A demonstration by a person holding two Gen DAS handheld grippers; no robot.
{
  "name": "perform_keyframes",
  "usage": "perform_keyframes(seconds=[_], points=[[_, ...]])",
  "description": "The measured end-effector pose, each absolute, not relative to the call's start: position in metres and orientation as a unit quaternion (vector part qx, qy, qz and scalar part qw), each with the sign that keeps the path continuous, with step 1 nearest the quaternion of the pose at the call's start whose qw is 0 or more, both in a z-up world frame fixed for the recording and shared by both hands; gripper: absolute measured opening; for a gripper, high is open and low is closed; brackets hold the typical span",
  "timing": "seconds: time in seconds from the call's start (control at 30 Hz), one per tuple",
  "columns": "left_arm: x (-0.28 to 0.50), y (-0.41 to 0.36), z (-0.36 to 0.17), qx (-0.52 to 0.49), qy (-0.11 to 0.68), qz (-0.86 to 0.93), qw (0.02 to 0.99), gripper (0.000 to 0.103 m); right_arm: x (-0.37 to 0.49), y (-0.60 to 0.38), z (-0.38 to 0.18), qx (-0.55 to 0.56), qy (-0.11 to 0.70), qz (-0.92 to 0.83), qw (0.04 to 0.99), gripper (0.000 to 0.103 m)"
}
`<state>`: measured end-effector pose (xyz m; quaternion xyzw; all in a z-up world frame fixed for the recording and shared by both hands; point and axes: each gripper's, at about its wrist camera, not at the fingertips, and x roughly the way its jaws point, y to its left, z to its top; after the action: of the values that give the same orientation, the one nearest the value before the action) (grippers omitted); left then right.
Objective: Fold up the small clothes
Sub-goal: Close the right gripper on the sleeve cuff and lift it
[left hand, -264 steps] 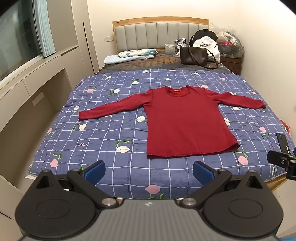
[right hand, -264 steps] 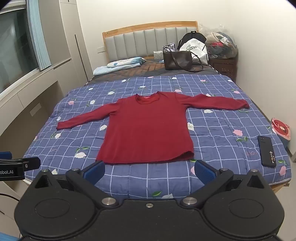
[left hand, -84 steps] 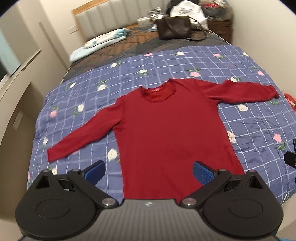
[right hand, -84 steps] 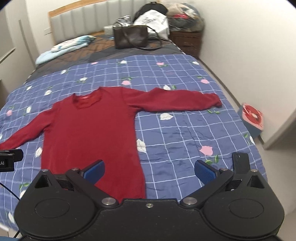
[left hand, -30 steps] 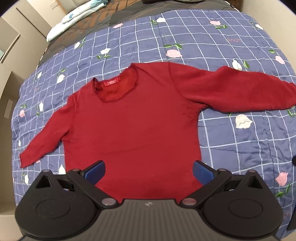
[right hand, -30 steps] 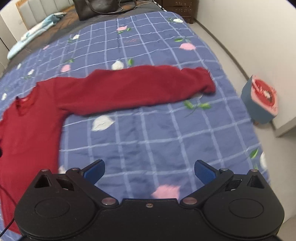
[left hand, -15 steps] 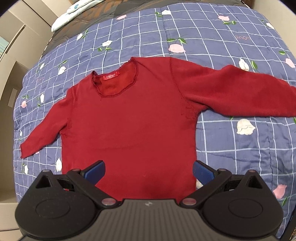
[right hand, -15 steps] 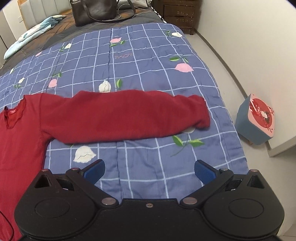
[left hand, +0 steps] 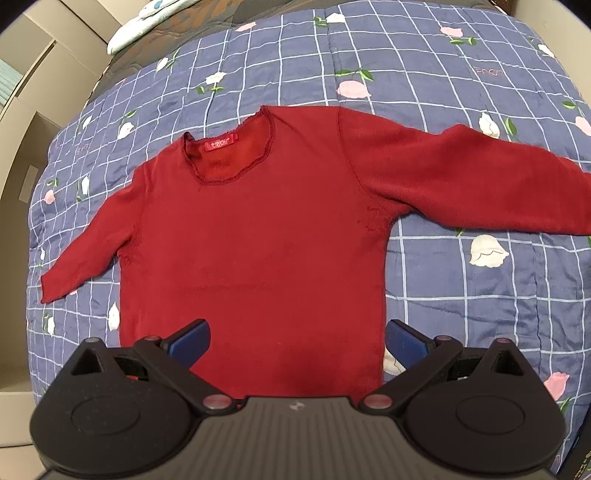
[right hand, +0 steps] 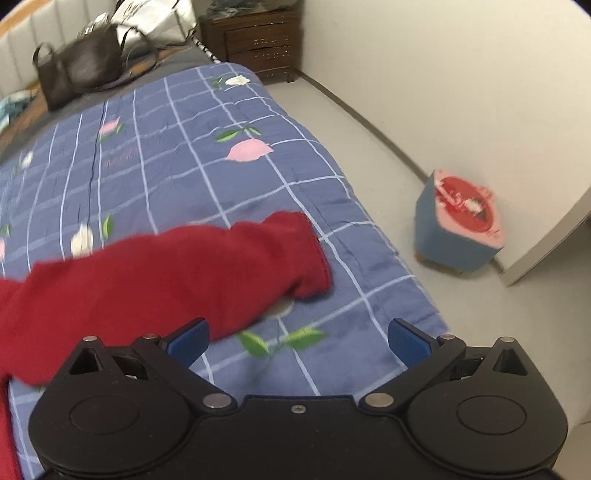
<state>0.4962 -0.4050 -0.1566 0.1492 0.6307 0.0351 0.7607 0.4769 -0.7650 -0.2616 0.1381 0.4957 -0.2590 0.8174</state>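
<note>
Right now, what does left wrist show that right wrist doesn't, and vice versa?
Only left wrist: the red sweater's whole body, its neckline with the red label, the far sleeve, a pillow at the bed's head, and the left gripper, jaws open over the hem.

Only right wrist: the cuff of the near sleeve, a brown handbag, a wooden nightstand, a blue stool on the floor, and the right gripper, jaws open.

Both: the sweater's near sleeve and the blue floral quilt.

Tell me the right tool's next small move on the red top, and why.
Probably lower the right tool toward the cuff of the red top and close on it. The tool is open and empty just short of that sleeve end, and the top lies flat and unfolded on the quilt, sleeves spread.
</note>
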Motion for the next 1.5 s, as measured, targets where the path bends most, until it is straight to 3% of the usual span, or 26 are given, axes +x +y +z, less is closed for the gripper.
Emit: perform_keyframes(seconds=[0.37,0.53,0.73,0.87,0.97,1.5], points=[[0.49,-0.4,-0.147,0.141,0.629,0.049,0.763,0.103,0.484,-0.811,-0.281,0.35,0.435,-0.287,0.778,0.094],[0.487,-0.395,-0.147,0.136,0.63,0.055,0.762,0.103,0.483,-0.818,-0.296,0.397,0.431,-0.303,0.752,0.082],[0.484,-0.39,-0.145,0.134,0.63,0.06,0.763,0.103,0.487,-0.822,-0.305,0.4,0.437,-0.339,0.731,0.051],[0.483,-0.387,-0.143,0.132,0.628,0.062,0.764,0.103,0.493,-0.82,-0.304,0.395,0.435,-0.323,0.742,0.015],[0.483,-0.385,-0.142,0.129,0.627,0.061,0.766,0.103,0.497,-0.816,-0.296,0.374,0.432,-0.316,0.757,0.01],[0.474,-0.352,-0.131,0.098,0.615,0.06,0.78,0.103,0.526,-0.753,-0.214,0.19,0.392,-0.211,0.875,0.009]])
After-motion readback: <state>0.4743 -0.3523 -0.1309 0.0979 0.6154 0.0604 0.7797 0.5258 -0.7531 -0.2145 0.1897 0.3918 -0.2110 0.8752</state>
